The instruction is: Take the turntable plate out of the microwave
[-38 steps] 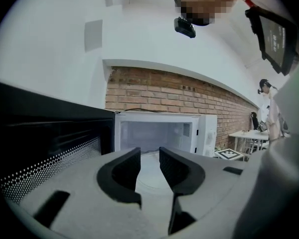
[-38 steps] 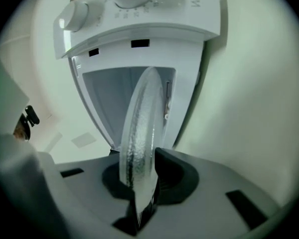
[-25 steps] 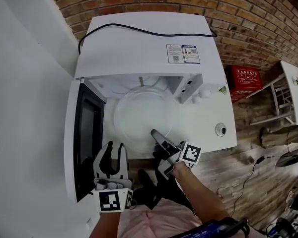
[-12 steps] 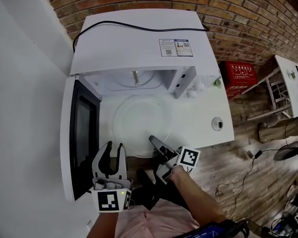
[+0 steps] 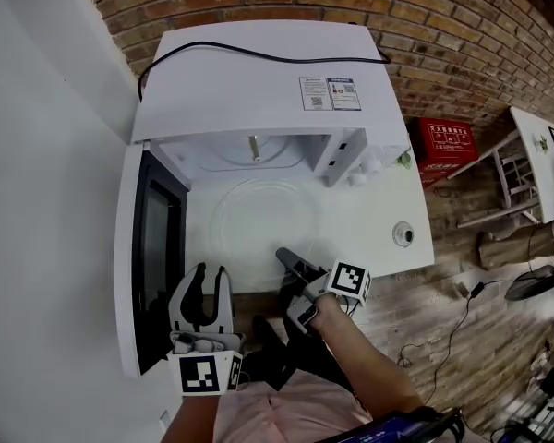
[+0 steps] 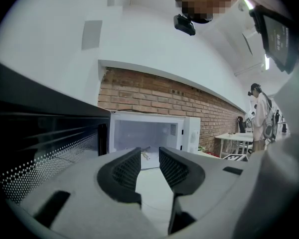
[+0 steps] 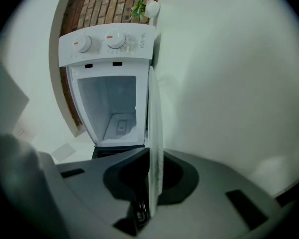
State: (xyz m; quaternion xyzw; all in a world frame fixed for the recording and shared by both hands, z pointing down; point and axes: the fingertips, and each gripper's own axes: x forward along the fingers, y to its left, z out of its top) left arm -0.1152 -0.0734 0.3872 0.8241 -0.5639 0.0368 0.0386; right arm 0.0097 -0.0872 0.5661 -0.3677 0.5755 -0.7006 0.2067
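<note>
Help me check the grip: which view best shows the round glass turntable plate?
Head view: the whole round clear glass turntable plate, outside the white microwave, right gripper on its near rim. Right gripper view shows only the rim edge-on between the jaws; left gripper view, nothing clear.

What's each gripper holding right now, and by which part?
Right gripper is shut on the glass plate, fingers pinching its rim on the person's side. Left gripper is open and holds nothing.
</note>
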